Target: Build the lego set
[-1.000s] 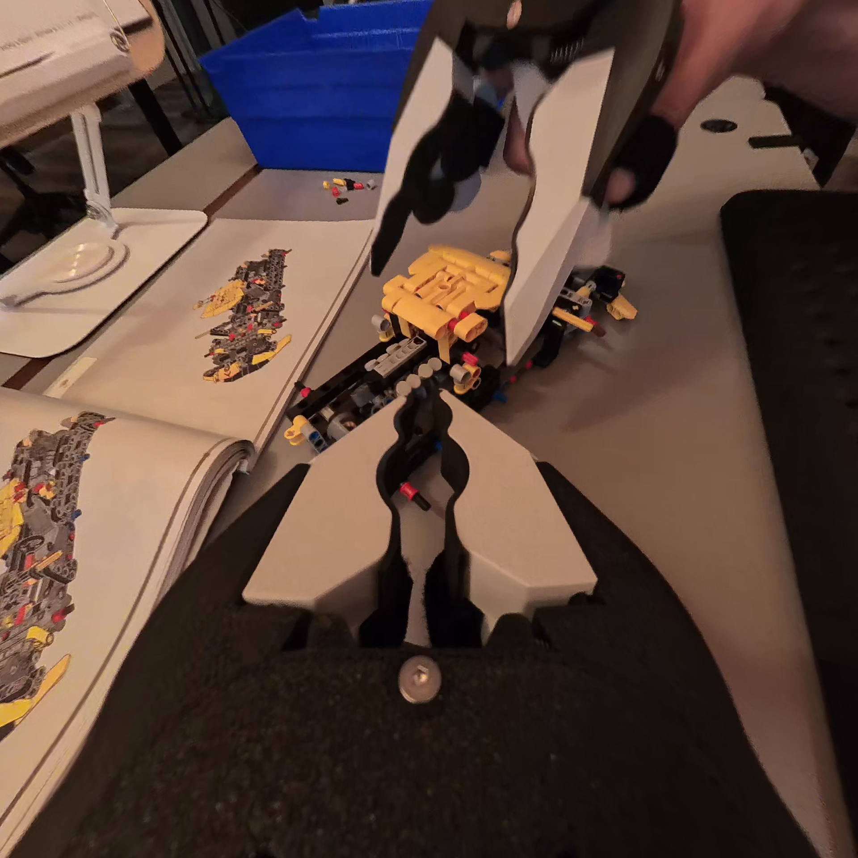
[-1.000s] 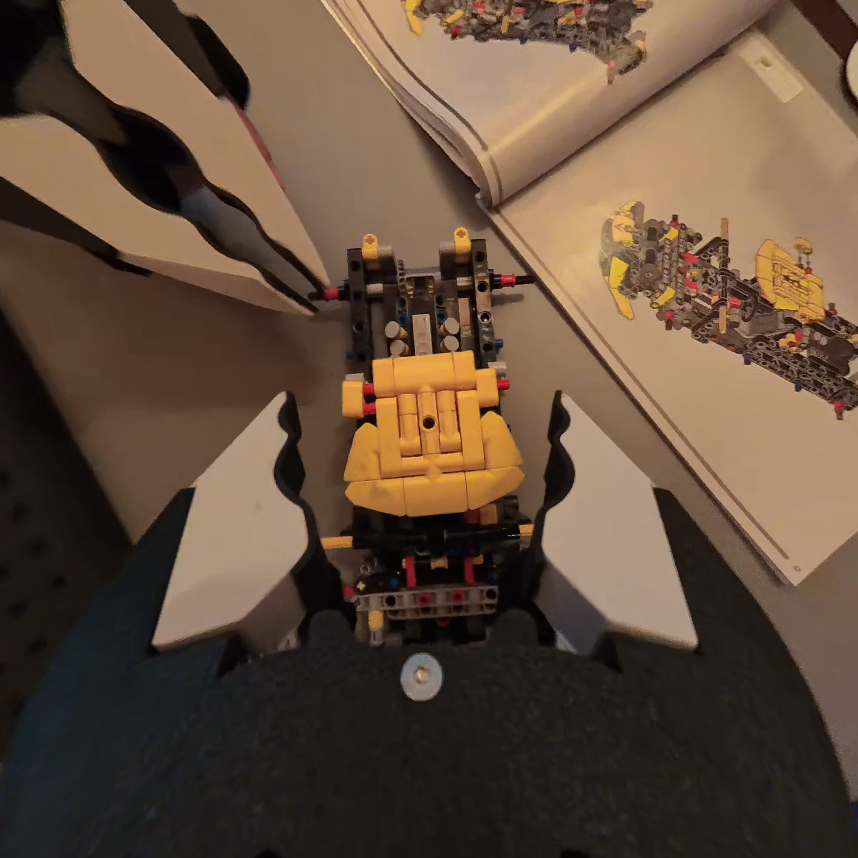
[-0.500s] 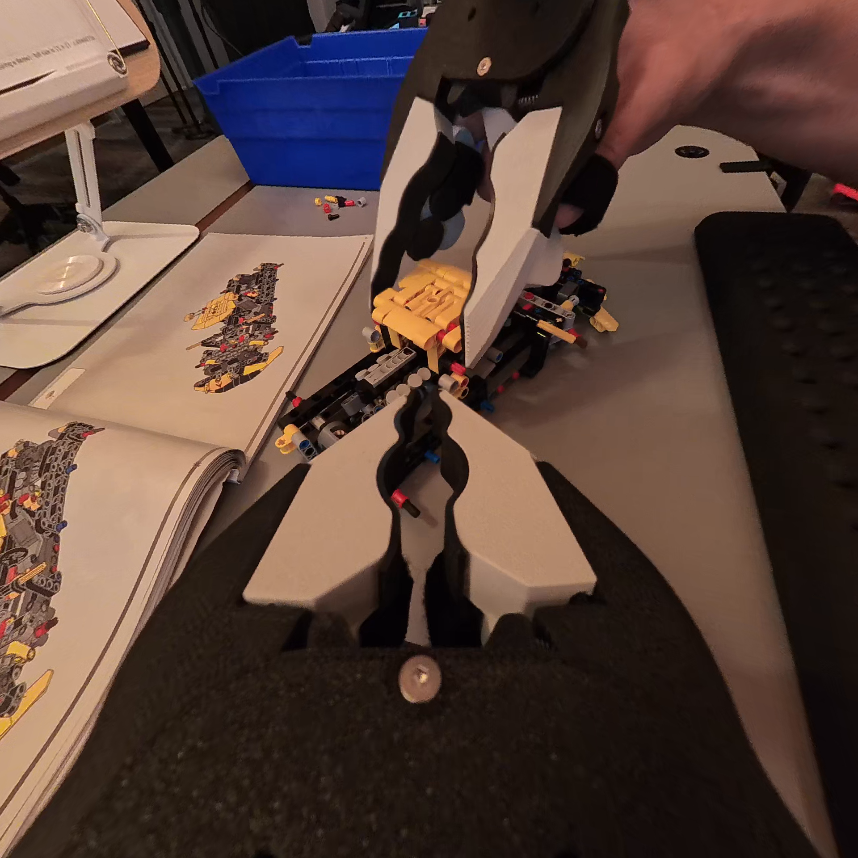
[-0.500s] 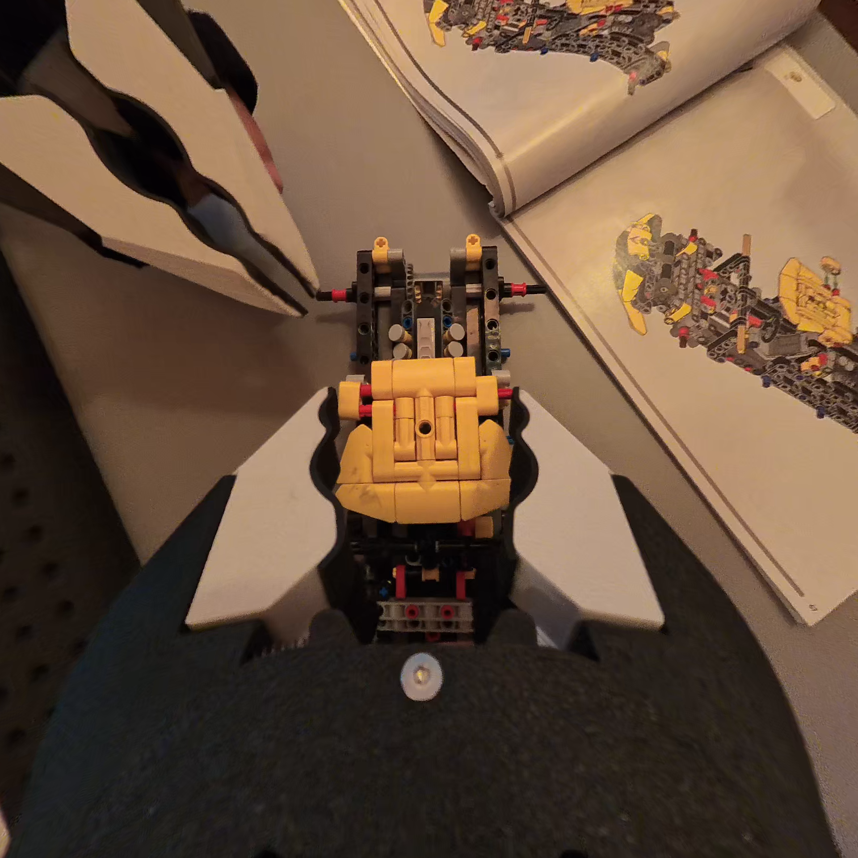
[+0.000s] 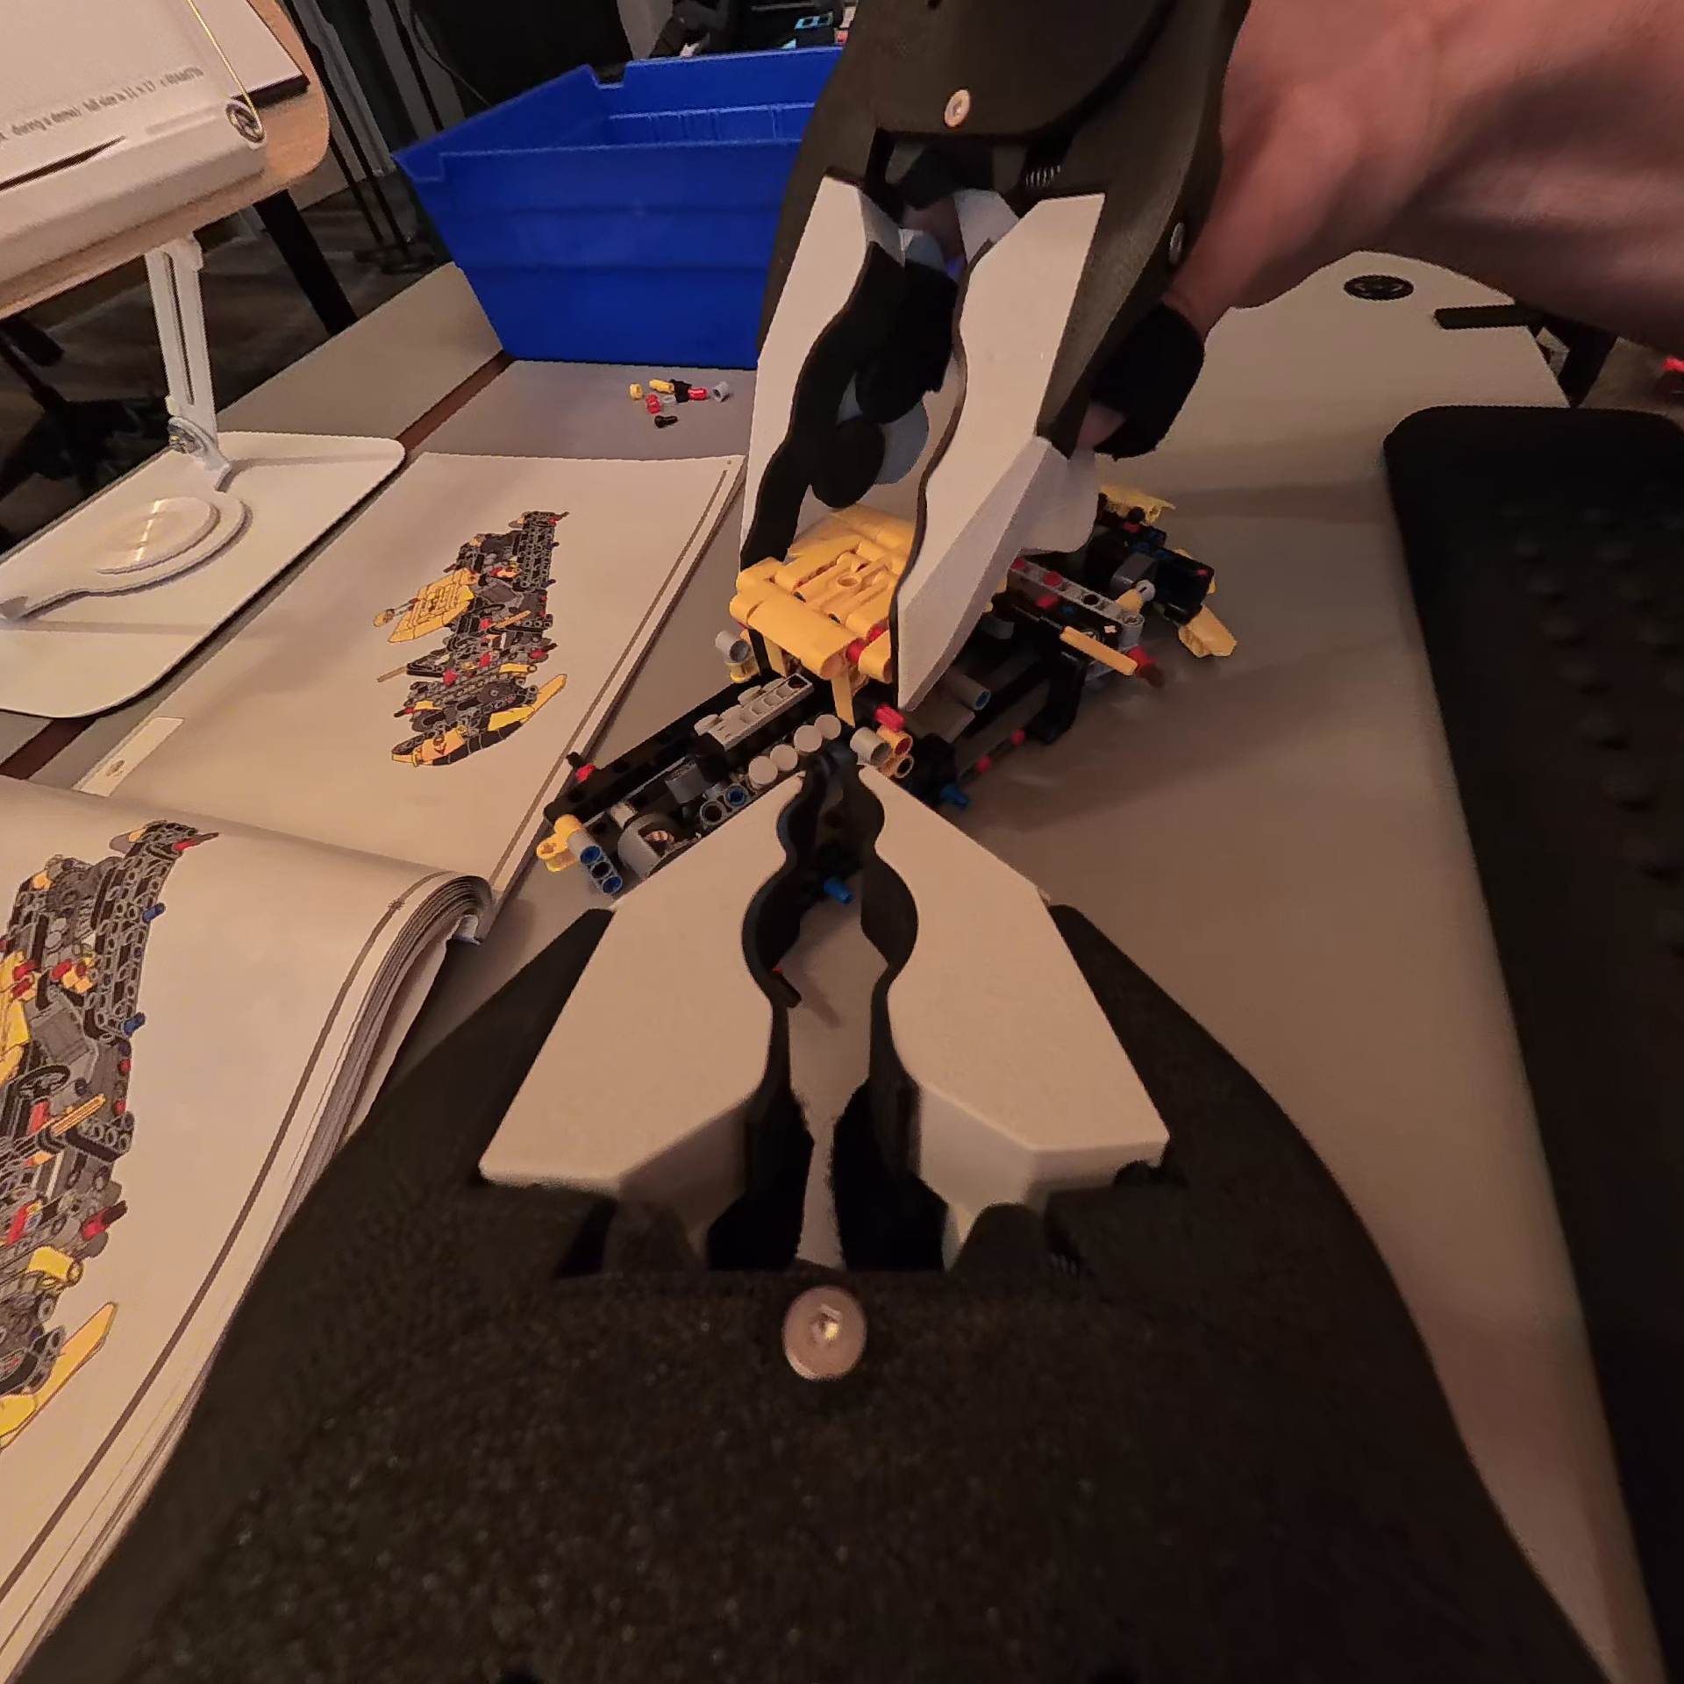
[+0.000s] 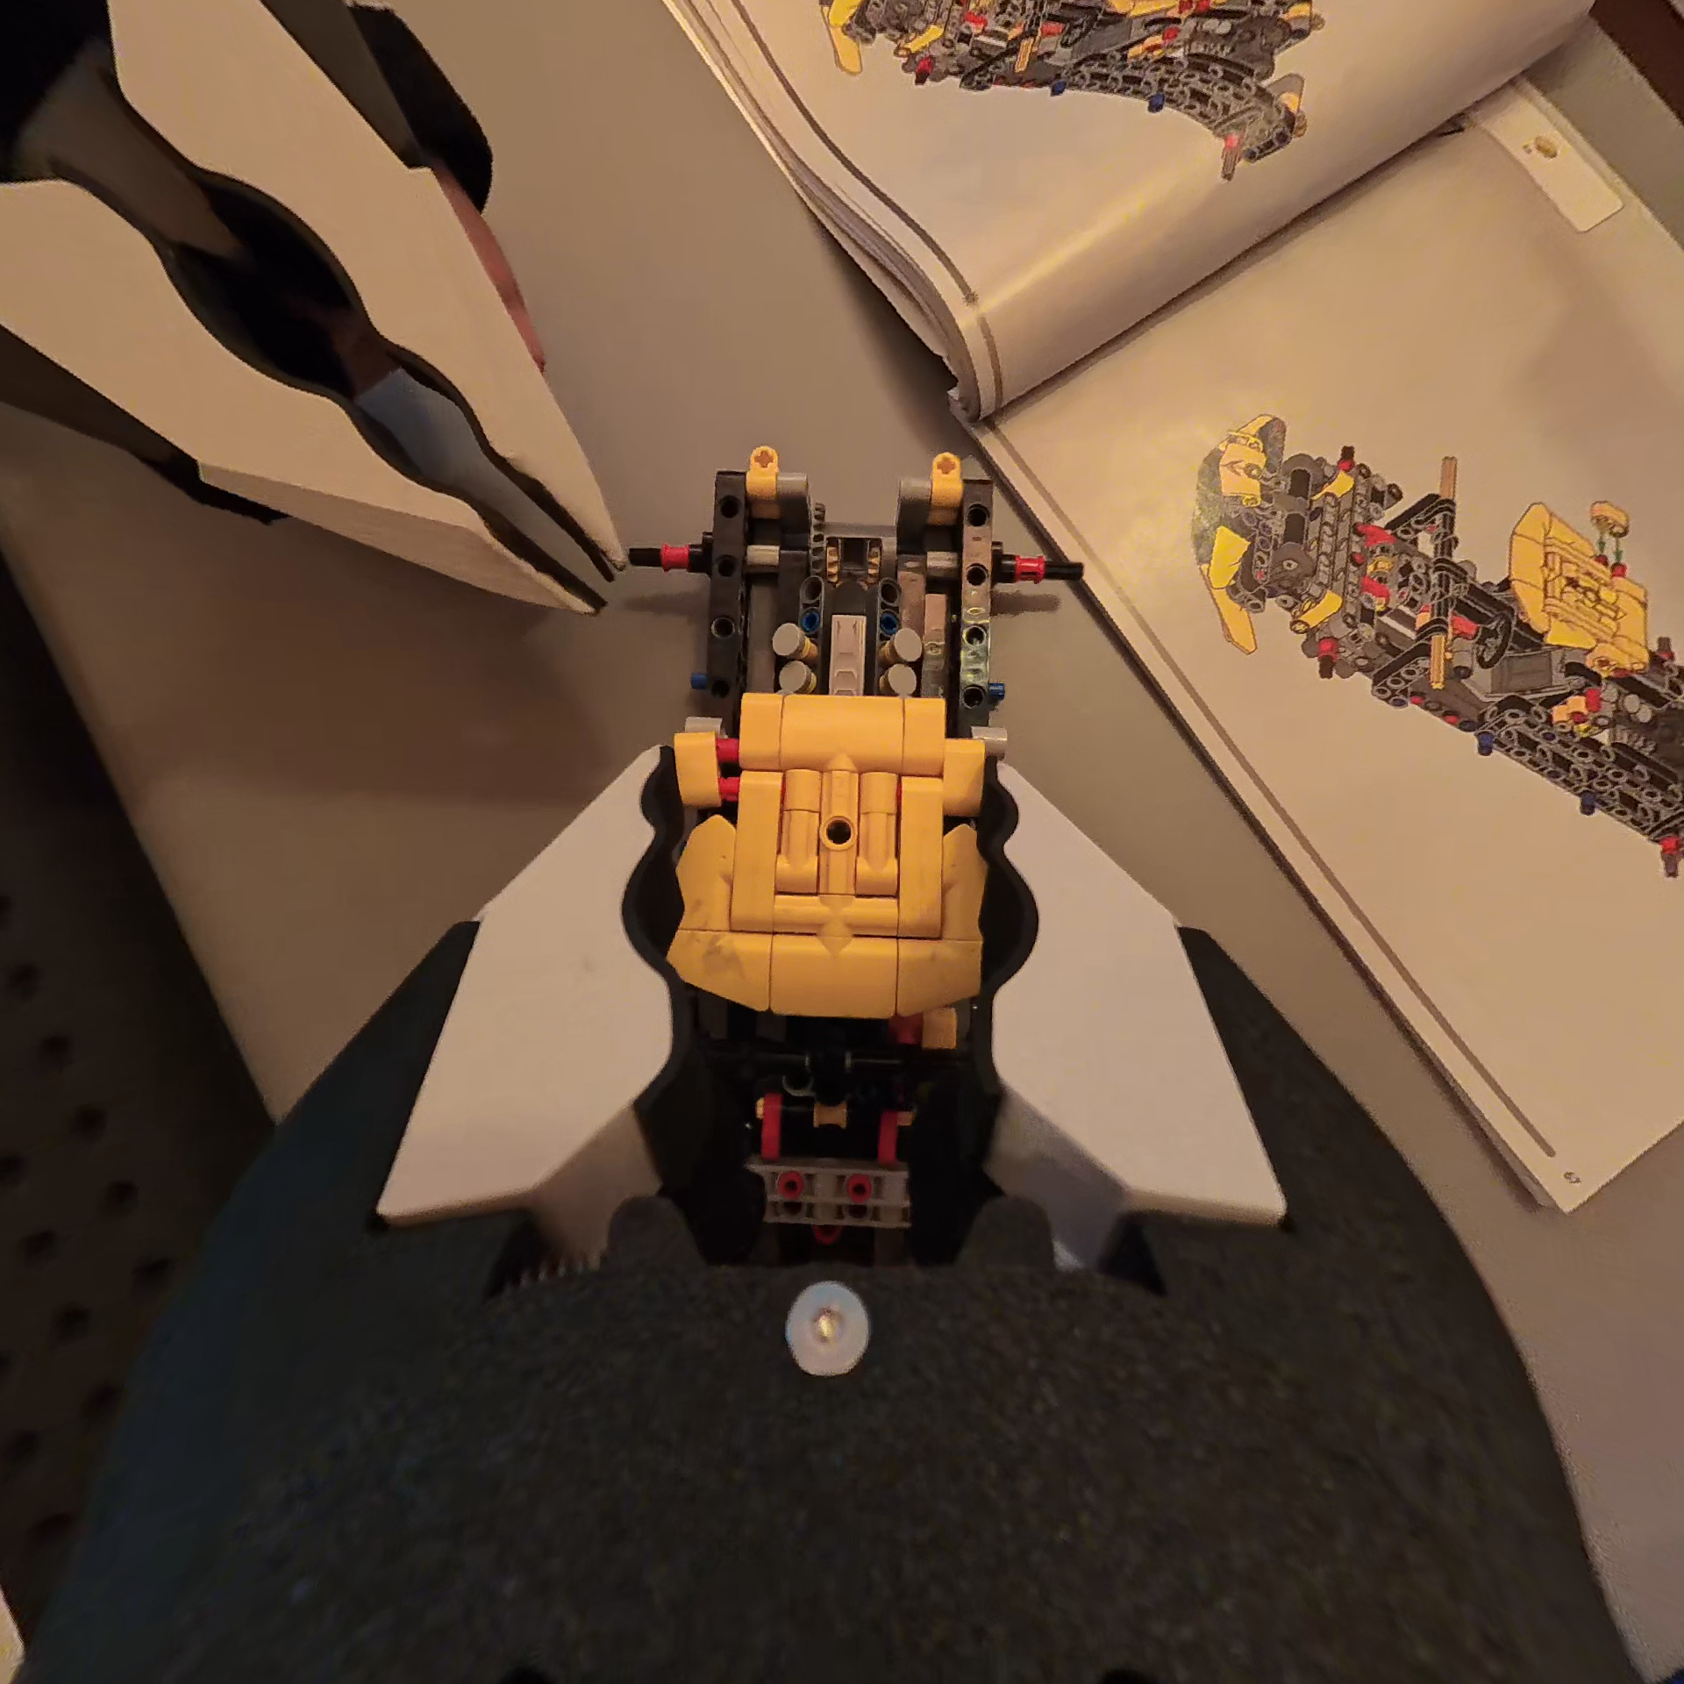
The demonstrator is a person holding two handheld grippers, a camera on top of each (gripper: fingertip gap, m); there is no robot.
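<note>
The bench (image 5: pixel 1230 911) carries an open instruction book (image 6: pixel 1276 638) along one side, a dark perforated mat (image 5: pixel 1567 820) along the opposite edge, and between them, near the middle, the half-built lego car (image 6: pixel 847 693). Its long axis runs roughly parallel to the book's near edge and the mat's edge; the end with two yellow connectors and red-collared side pins points away from the right gripper (image 6: pixel 829 802), and the grey beam with red pins lies back between that gripper's jaws. The right gripper has its jaws closed onto the sides of the car at the yellow seat block (image 6: pixel 829 866), the pads pressing the flanks. The left gripper (image 5: pixel 834 784) has its jaws nearly together with only a thin gap at the tips and nothing visibly held; seen from the right wrist, its tips sit just beside the black pin (image 6: pixel 652 556) sticking out of the car's side. The main risk, as I judge it, is that the squeeze lands on the yellow block and not the black frame, so a lift or twist could pop that block loose or let the car pivot and slip. A push on the side pin could also skew the car in the grip, or knock the pin out. A few loose small pieces (image 5: pixel 679 396) lie at the far edge by the blue bin (image 5: pixel 601 237).
</note>
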